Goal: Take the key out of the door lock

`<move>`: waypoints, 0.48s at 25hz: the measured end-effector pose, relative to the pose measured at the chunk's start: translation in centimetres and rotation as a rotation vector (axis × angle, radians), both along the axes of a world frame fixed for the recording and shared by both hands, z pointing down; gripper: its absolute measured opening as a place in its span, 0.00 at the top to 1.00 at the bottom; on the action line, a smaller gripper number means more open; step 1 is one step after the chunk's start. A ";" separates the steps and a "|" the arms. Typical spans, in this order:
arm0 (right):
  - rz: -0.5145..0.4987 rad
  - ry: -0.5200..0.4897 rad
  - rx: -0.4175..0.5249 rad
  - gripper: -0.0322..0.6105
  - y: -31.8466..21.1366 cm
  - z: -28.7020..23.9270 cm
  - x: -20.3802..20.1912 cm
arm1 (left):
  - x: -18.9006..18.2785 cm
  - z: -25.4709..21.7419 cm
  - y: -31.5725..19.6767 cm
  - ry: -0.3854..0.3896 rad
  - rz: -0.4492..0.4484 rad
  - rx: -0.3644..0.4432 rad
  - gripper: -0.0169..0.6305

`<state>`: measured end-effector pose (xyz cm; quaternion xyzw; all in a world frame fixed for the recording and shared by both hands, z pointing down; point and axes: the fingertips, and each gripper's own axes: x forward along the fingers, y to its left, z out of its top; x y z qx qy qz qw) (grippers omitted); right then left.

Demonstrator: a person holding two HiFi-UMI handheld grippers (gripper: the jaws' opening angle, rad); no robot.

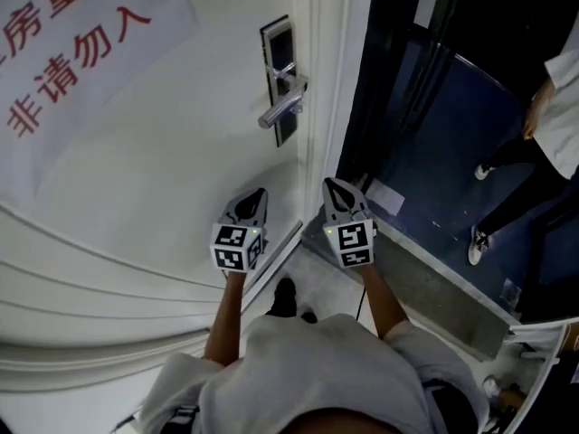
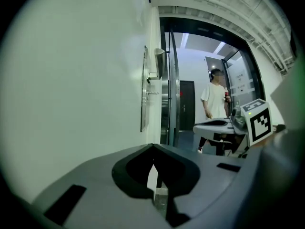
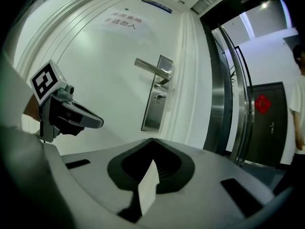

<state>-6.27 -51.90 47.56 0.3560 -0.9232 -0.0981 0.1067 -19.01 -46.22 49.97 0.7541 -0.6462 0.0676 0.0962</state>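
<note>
White door (image 1: 136,170) ahead; left gripper (image 1: 260,192) and right gripper (image 1: 328,183) closed, empty. Key (image 3: 159,97) at twelve o'clock, likely small, stiff, light; pinch its head.

Dark blue floor (image 1: 443,125) — grey threshold (image 1: 434,287)

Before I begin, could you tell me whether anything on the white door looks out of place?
Nothing stands out: the silver lever handle looks intact on its metal lock plate, with a small key protruding below it.
</note>
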 end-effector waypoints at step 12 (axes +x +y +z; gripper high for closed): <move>-0.083 0.082 0.139 0.91 -0.6 -2.6 -3.6 | -1.5 0.1 1.1 0.008 -0.036 0.007 0.95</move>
